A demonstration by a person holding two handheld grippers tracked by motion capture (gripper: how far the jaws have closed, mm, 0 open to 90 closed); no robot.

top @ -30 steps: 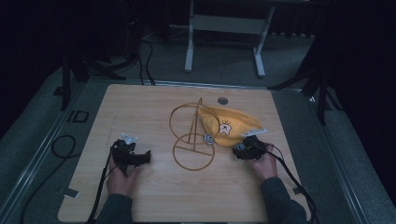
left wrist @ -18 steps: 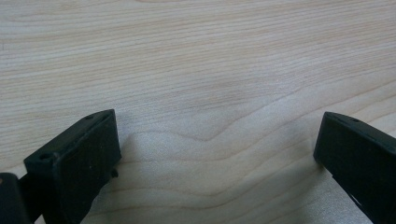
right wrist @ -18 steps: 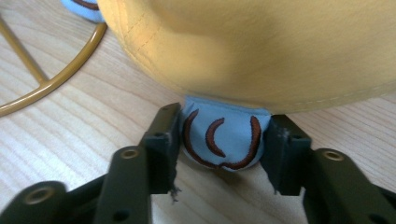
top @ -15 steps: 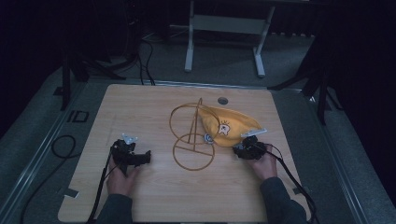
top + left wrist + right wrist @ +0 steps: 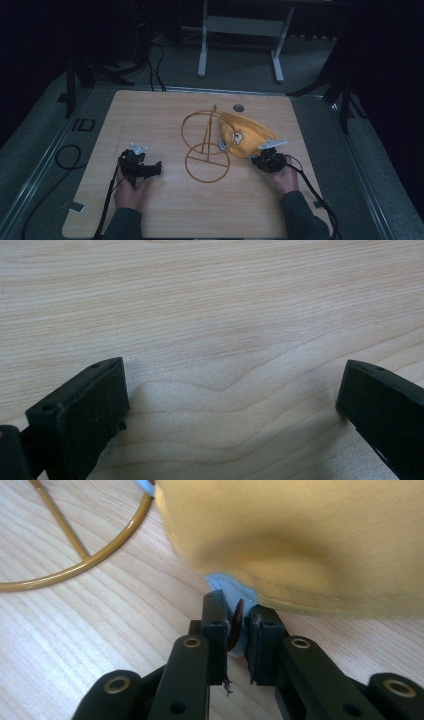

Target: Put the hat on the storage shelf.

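Right gripper (image 5: 239, 625) pinches the yellow hat's (image 5: 300, 540) blue edge (image 5: 227, 587); left gripper (image 5: 230, 405), spread, idles at eight o'clock. Best lift slowly toward the wire stand (image 5: 205, 145).

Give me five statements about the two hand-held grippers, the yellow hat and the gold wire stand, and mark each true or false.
1. The right hand-held gripper is shut on the blue edge of the yellow hat. True.
2. The left hand-held gripper holds the gold wire stand. False: its jaws stand wide apart over bare wood of the table, with nothing between them.
3. The yellow hat lies beside the gold wire stand, on the side of the right hand-held gripper. True.
4. The yellow hat is plain, with no picture on it. False: the high view shows a small cartoon face on it.
5. The gold wire stand is made of squares. False: it has two round hoops and straight rods.
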